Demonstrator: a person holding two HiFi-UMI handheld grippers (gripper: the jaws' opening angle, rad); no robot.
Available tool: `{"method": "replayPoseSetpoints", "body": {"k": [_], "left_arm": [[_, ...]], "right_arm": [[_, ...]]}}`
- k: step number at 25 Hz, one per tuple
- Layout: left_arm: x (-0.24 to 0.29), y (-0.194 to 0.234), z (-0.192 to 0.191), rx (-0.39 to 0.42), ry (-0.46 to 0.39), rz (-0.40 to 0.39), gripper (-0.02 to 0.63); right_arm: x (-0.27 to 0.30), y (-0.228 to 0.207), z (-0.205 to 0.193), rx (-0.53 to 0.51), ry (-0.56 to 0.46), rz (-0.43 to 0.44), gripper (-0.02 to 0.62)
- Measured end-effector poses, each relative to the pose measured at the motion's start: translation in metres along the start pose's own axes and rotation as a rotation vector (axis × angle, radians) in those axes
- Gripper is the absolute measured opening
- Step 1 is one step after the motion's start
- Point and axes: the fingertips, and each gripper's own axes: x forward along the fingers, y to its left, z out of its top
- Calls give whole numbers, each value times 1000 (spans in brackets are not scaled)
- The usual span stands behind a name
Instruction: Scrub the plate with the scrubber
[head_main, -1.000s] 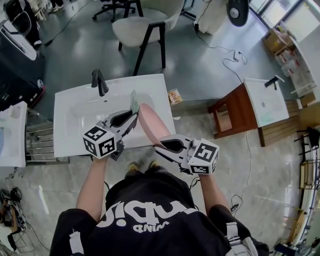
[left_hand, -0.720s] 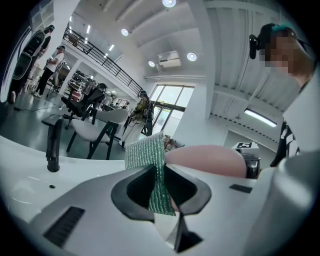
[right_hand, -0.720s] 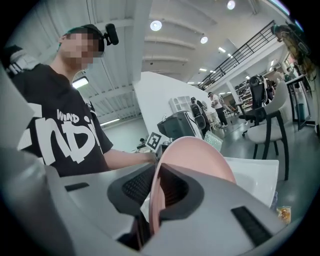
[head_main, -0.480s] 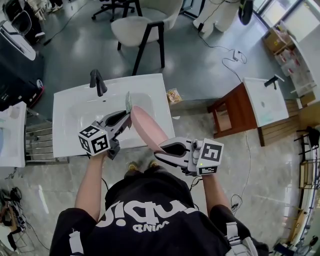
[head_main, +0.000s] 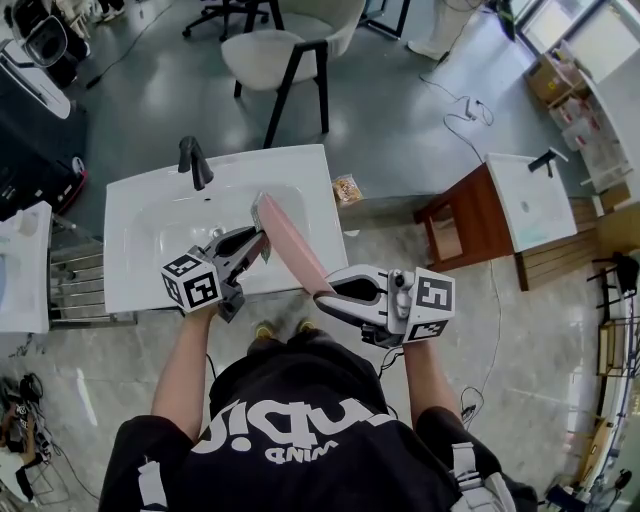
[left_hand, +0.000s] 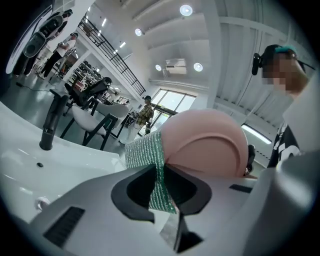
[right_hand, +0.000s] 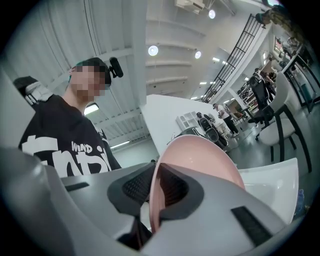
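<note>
Right tongs: clamped on plate rim, holding it on edge over the sink, probably for drips.
Left tongs: clamped on scrubber, against the plate's underside.

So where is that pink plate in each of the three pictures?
Head view: the plate, edge-on at centre, across the sink's right side, gripped by the right claw.
Left gripper view: plate centre right, behind the green scrubber.
Right gripper view: plate bottom centre, rising from between the jaws.
Shared landmark: the white sink, in all three.
</note>
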Motion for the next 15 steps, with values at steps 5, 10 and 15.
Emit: {"method": "replayPoseSetpoints", "body": {"k": [5,10,15], "left_arm": [[7,-9,-5,-12,-6,-27,75],[11,-18,-12,-27,-6,-51,75],[14,-29,-23,-41,10,-76,75]], "right_arm": [[0,-6,11,9,-63,0,49],[2,-16,19,28,-131,-21,51],[3,-25,23,25,-167,-51,51]]}}
